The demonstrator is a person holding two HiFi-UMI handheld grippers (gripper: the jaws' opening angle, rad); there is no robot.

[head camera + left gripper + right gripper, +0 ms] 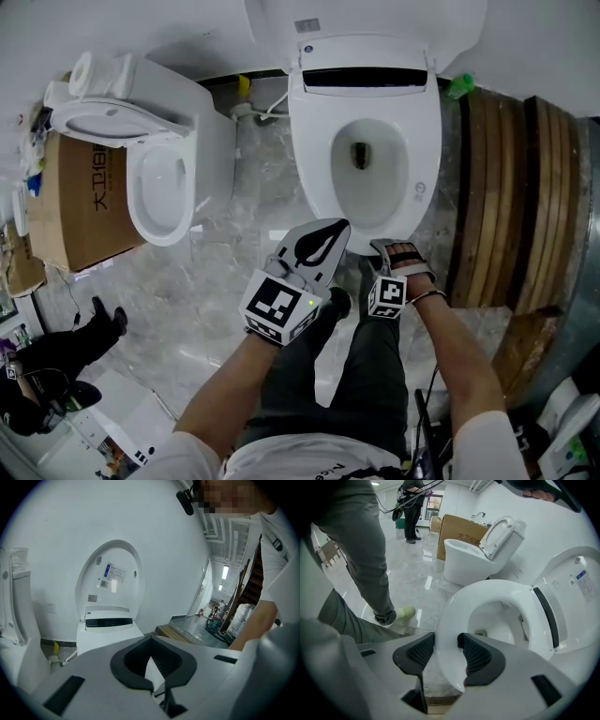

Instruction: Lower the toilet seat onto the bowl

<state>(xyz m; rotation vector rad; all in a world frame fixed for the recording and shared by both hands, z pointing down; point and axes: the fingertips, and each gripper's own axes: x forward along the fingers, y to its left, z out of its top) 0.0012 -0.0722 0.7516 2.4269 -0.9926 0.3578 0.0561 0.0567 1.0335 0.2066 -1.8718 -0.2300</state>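
Note:
The white toilet seat [427,141] lies flat on the bowl [367,192], and its lid [366,19] stands upright against the wall. My right gripper [384,249] is at the seat's front rim. In the right gripper view the gripper [446,641] has one pad outside the seat [450,616] and one inside the opening, both pressing on the rim. My left gripper [337,227] hovers just left of it, in front of the bowl, shut with nothing in it. In the left gripper view its closed tips [150,640] point toward the raised lid [112,578].
A second toilet [169,178] with its seat up stands to the left, beside a cardboard box [89,202]. Stacked wooden boards [511,197] fill the right side. My legs and a shoe [401,613] are on the marble floor before the bowl. Another person [56,361] is at lower left.

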